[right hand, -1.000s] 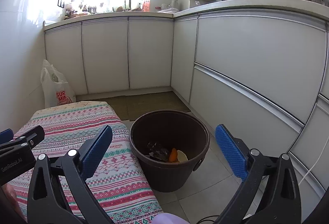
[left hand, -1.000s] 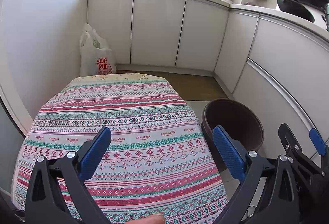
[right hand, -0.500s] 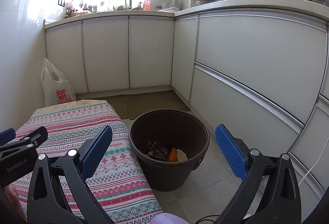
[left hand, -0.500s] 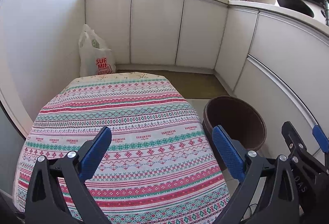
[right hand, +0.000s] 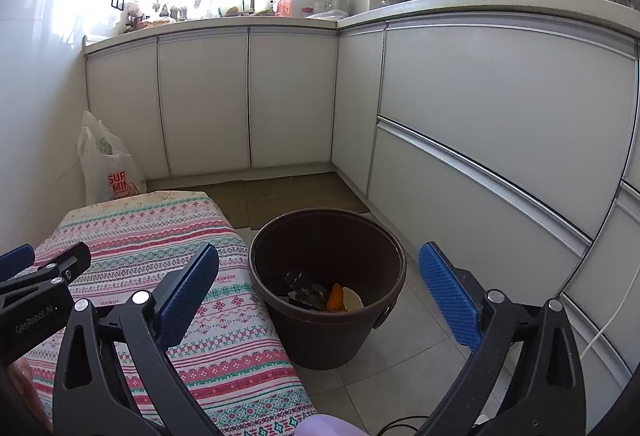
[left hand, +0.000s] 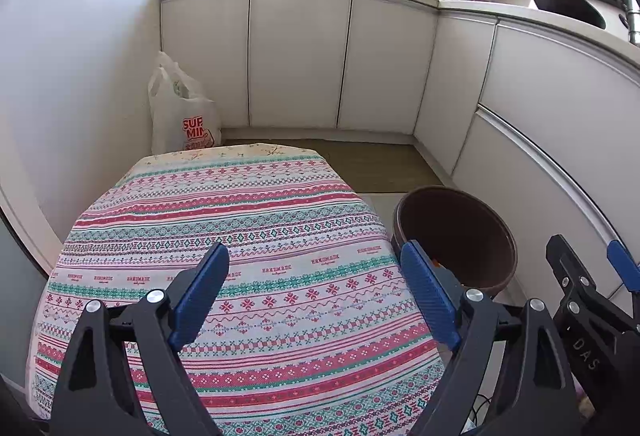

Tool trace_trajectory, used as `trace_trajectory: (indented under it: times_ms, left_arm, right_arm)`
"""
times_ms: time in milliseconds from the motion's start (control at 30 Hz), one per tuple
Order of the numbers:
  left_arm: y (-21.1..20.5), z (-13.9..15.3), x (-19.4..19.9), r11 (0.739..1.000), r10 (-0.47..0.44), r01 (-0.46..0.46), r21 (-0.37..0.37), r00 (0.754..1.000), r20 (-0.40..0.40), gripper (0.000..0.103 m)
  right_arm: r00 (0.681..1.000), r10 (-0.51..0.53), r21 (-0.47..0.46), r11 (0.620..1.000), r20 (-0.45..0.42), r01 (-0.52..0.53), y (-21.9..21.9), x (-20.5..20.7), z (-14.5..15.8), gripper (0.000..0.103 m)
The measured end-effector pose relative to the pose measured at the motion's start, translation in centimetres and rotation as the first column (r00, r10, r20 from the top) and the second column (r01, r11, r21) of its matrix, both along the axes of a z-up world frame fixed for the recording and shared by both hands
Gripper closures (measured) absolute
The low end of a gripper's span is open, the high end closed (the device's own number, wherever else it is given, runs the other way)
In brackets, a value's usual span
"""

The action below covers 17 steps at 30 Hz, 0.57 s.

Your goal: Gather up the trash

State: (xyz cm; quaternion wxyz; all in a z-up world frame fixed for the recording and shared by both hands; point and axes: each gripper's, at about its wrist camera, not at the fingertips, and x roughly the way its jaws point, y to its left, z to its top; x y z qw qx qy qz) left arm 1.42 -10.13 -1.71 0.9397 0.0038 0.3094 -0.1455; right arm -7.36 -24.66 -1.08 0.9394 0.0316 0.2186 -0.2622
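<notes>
A dark brown bin stands on the floor to the right of a small table under a striped patterned cloth. Dark scraps, an orange peel and a pale piece lie in the bin's bottom. The bin also shows in the left wrist view. My left gripper is open and empty above the cloth. My right gripper is open and empty above and in front of the bin. The cloth shows no trash on it.
A white plastic bag with red print leans on the wall behind the table. White cabinets run along the back and right. A mat lies on the tiled floor. A white cable hangs at the right.
Both views have shifted only slightly; the left gripper has edged a little, showing more of the bin. Both grippers stay open and empty.
</notes>
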Motion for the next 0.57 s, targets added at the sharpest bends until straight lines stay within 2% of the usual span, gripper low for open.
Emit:
trace_trajectory:
  times_ms: [367, 567]
  left_arm:
    - [-0.20, 0.20, -0.38, 1.000, -0.029, 0.029, -0.013, 1.000, -0.001, 0.019]
    - [-0.16, 0.19, -0.24, 1.000, -0.007, 0.007, -0.008, 1.000, -0.015, 0.017]
  right_arm:
    - [1.000, -0.013, -0.002, 1.000, -0.003, 0.013, -0.25, 0.03, -0.02, 0.007]
    - [1.000, -0.019, -0.002, 1.000, 0.000, 0.019, -0.46, -0.08, 0.00, 0.007]
